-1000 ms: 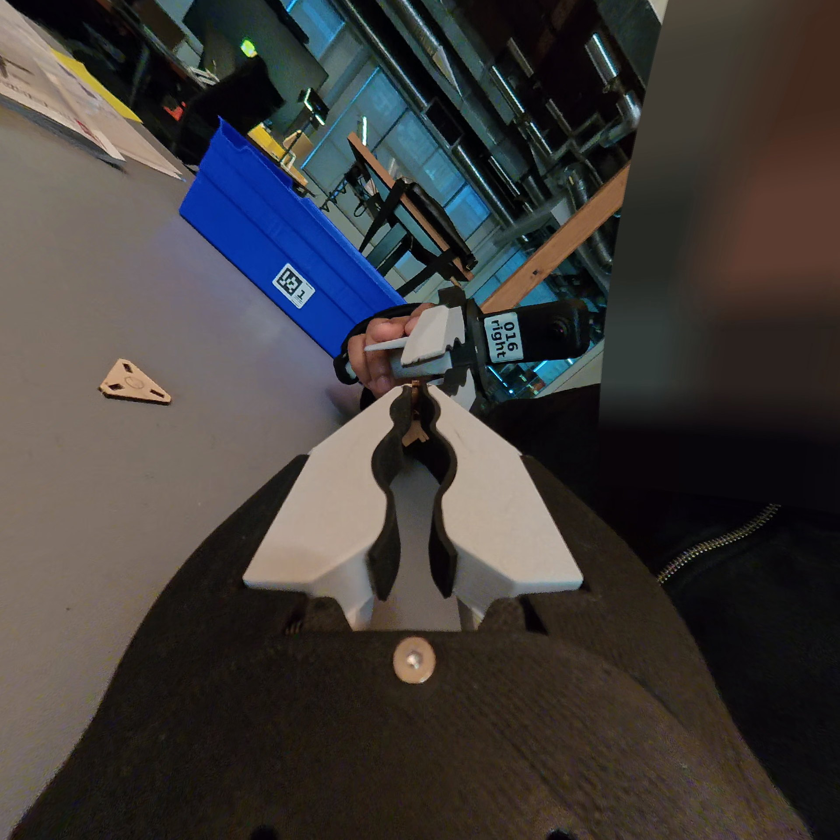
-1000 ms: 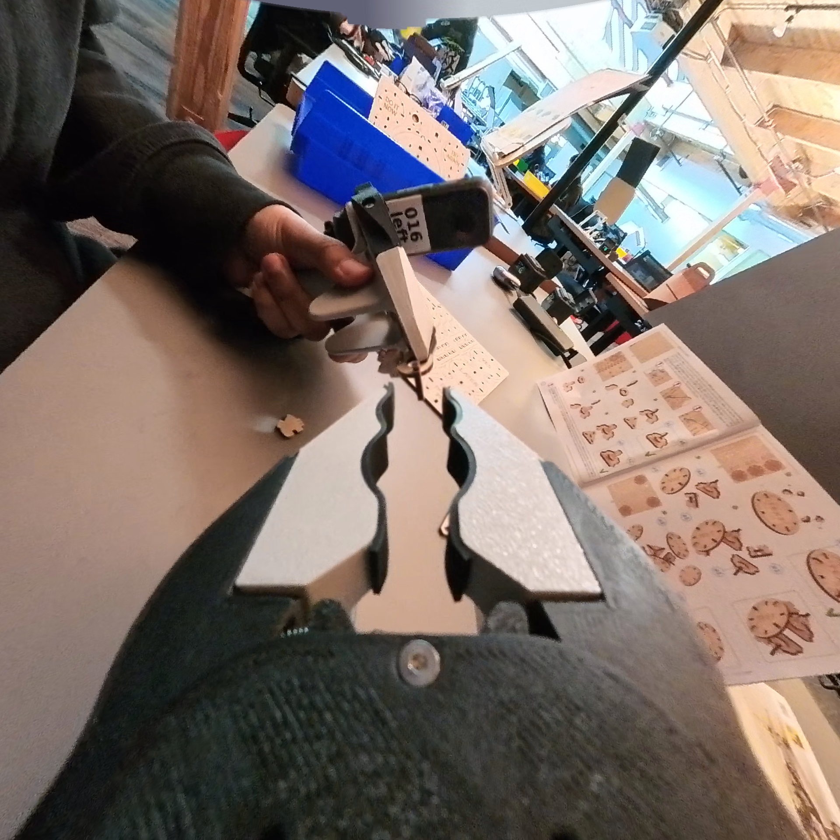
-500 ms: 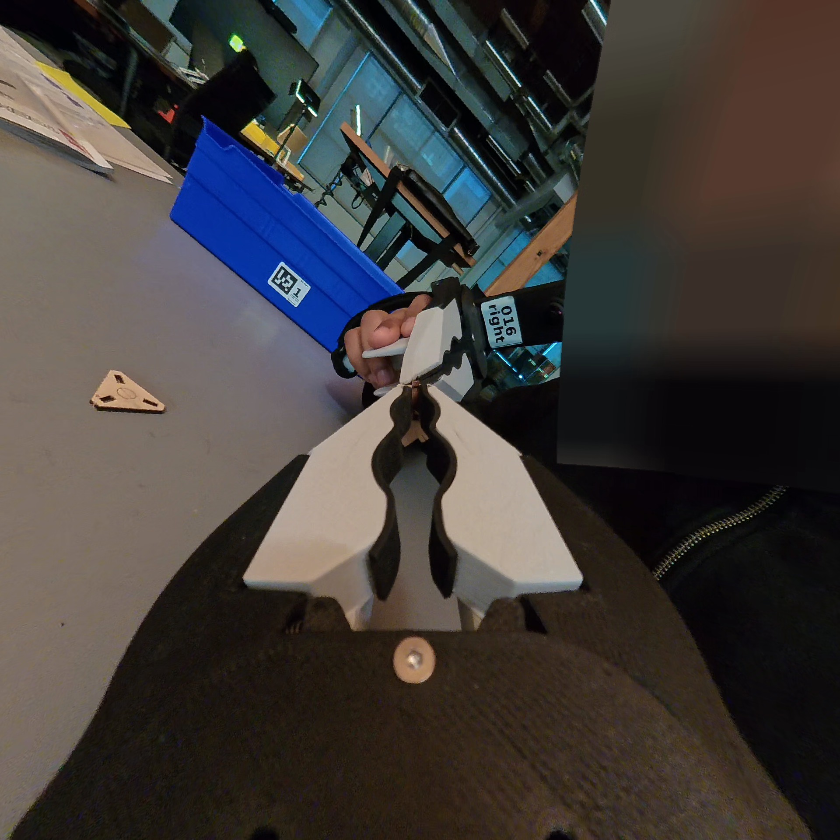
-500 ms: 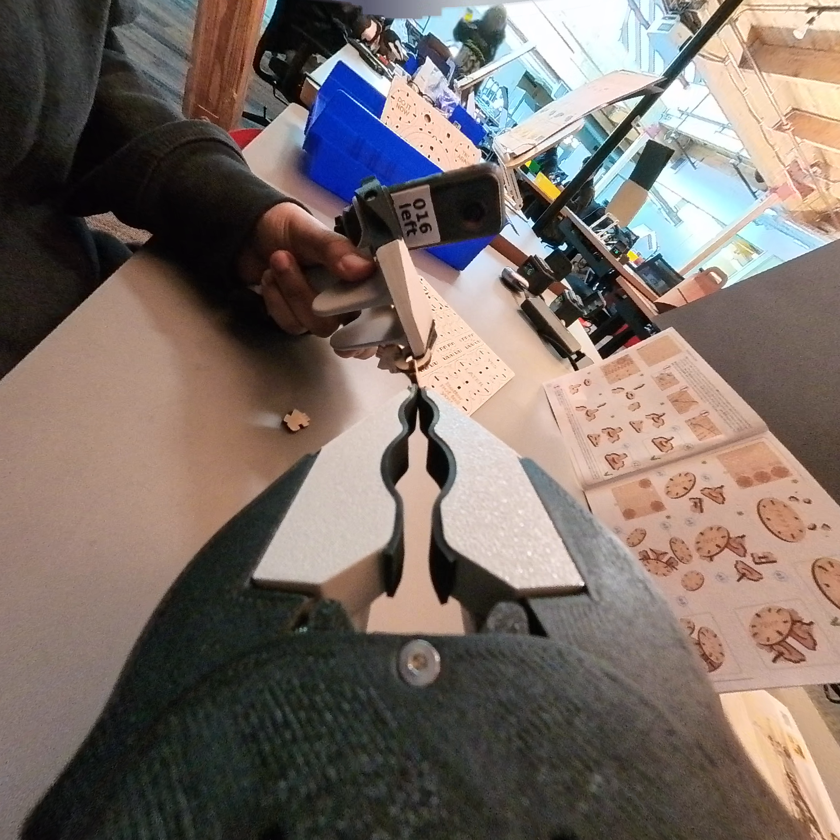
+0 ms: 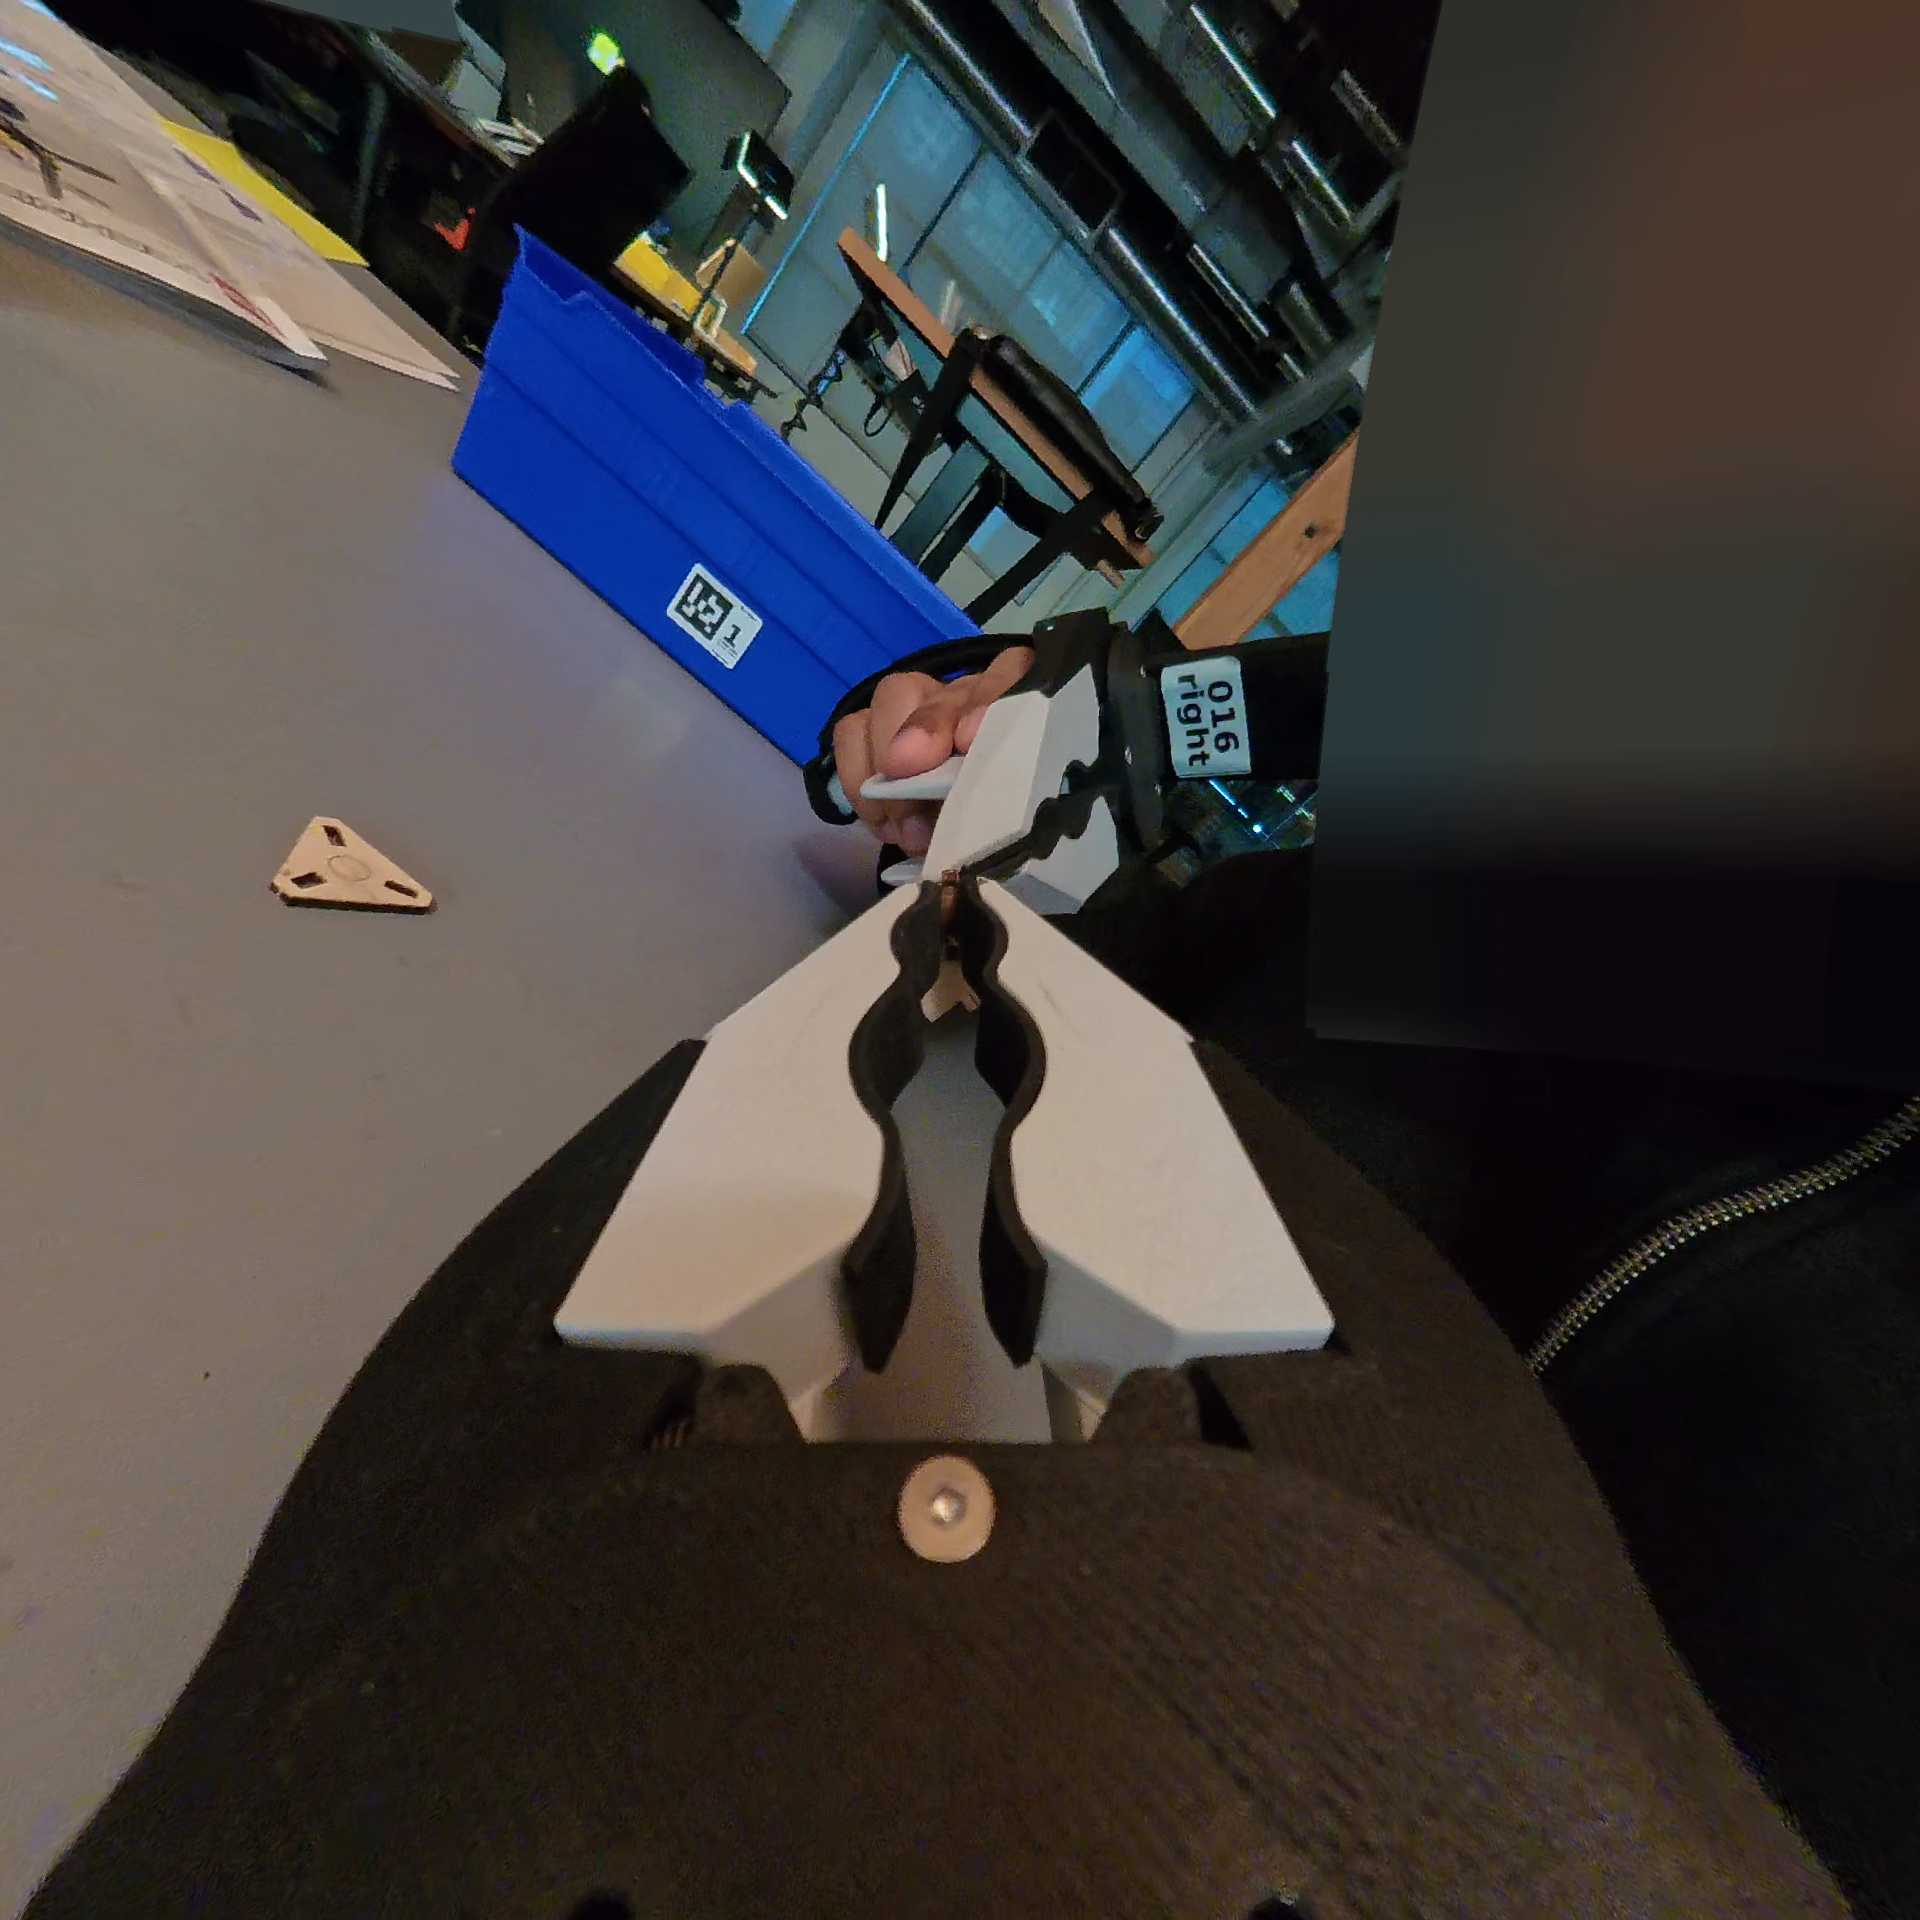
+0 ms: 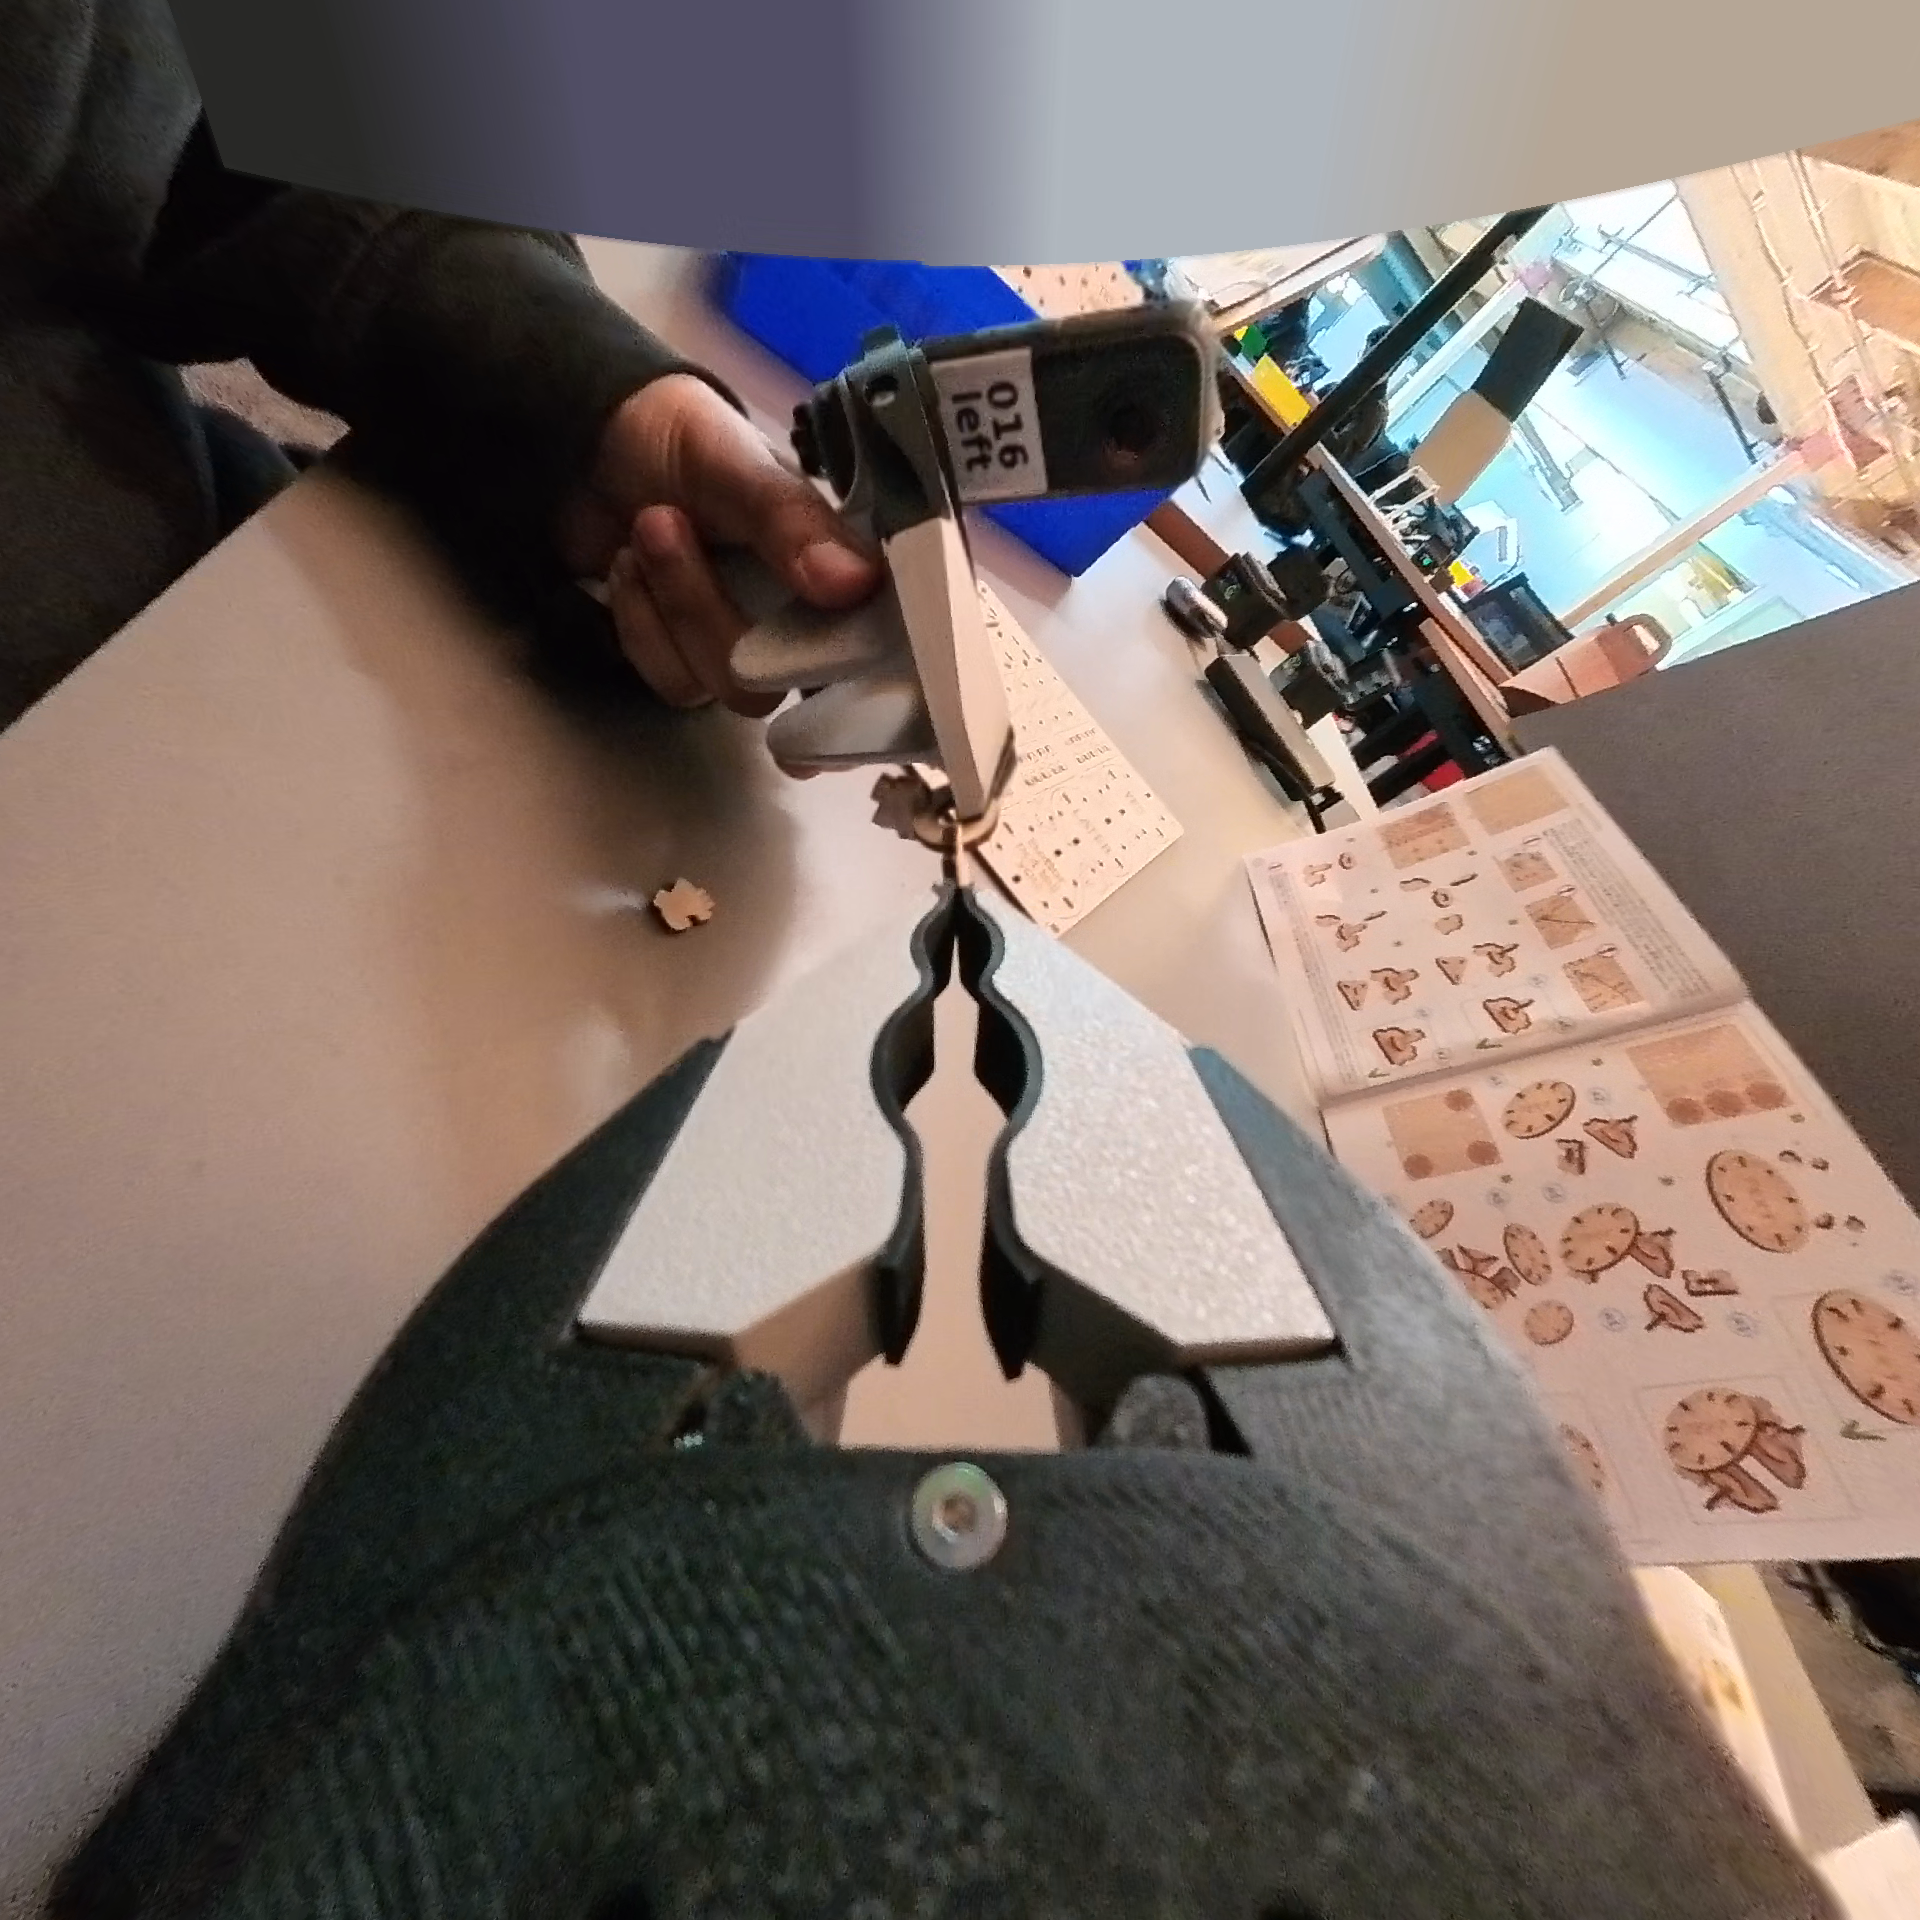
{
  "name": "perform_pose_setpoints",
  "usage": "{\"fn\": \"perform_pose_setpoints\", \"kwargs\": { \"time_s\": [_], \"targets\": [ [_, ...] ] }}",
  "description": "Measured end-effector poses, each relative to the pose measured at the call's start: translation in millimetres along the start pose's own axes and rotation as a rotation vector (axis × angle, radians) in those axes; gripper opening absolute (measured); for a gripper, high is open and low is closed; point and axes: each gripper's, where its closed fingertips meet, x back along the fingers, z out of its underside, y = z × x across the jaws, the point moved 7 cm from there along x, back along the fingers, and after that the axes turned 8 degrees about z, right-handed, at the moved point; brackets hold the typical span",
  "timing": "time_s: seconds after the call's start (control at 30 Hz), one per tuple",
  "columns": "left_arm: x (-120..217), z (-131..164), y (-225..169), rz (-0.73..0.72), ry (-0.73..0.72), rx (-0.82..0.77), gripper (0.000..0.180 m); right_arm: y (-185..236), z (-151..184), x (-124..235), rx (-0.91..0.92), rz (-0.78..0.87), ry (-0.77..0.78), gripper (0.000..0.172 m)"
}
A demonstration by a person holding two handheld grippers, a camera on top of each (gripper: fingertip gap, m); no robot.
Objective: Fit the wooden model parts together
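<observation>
In the left wrist view the left gripper [image 5: 948, 896] has its fingers together, clamped on a small wooden assembly [image 5: 948, 997], a pale piece of which shows in the hollow behind the tips. The right gripper [image 5: 961, 871], held in a hand [image 5: 909, 743], meets it tip to tip just above, its jaws closed as well. Left of the grippers a flat triangular wooden piece [image 5: 348, 881] lies on the grey table [image 5: 208, 644]; beyond it stands a blue bin [image 5: 665, 520] whose inside cannot be seen. In the right wrist view the right gripper [image 6: 958, 906] is closed, nipping the thin lower end of the wooden assembly [image 6: 940, 826] that hangs from the left gripper [image 6: 966, 805]. A small loose wooden piece [image 6: 684, 902] lies on the table left of the grippers, a punched wooden sheet [image 6: 1081, 852] lies behind them, and an open instruction booklet [image 6: 1558, 1091] lies to their right. By the look of it, both grippers share one part and several pieces lie unused.
</observation>
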Motion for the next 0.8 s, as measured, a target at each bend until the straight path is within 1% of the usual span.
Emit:
{"fn": "perform_pose_setpoints", "kwargs": {
  "time_s": [0.13,0.33,0.37,0.4,0.43,0.47,0.5,0.53,0.67,0.8],
  "targets": [
    [0.7,-0.6,0.1,0.018,-0.017,0.027,0.0,-0.5,-0.5,-0.2,-0.021,0.001,-0.015,0.0],
    [0.3,0.4,1.8,-0.06,0.003,-0.022,0.0,7.6,1.8,-4.9,0.006,-0.025,0.015,0.0],
    [-3.3,4.3,3.4,-0.083,0.05,-0.025,0.0,12.3,-3.1,-7.3,-0.005,-0.048,-0.017,0.0],
    [-9.5,7.9,0.5,-0.064,0.091,-0.035,0.001,15.9,-11.1,-9.5,-0.025,-0.05,-0.049,0.0],
    [-11.3,6.6,-2.5,-0.058,0.07,-0.057,0.0,18.7,-16.6,-11.1,-0.016,-0.049,-0.044,0.0],
    [-10.1,5.5,-2.5,-0.068,0.062,-0.06,0.001,19.3,-18.3,-11.3,0.032,-0.024,-0.028,0.0],
    [-7.4,5.4,0.9,-0.092,0.059,-0.051,0.001,18.6,-17.6,-9.7,0.068,-0.005,-0.018,0.0],
    [-4.7,3.8,2.9,-0.09,0.04,-0.03,0.0,17.0,-16.2,-7.5,0.065,-0.003,-0.015,0.0],
    [2.2,-1.9,7.2,-0.079,-0.02,0.015,0.0,-0.5,-12.5,-0.2,-0.017,0.029,-0.025,0.0],
    [6.2,-4.9,9.5,-0.065,-0.064,0.048,0.0,-19.7,9.1,2.4,-0.091,0.083,0.054,0.0]
  ]
}}
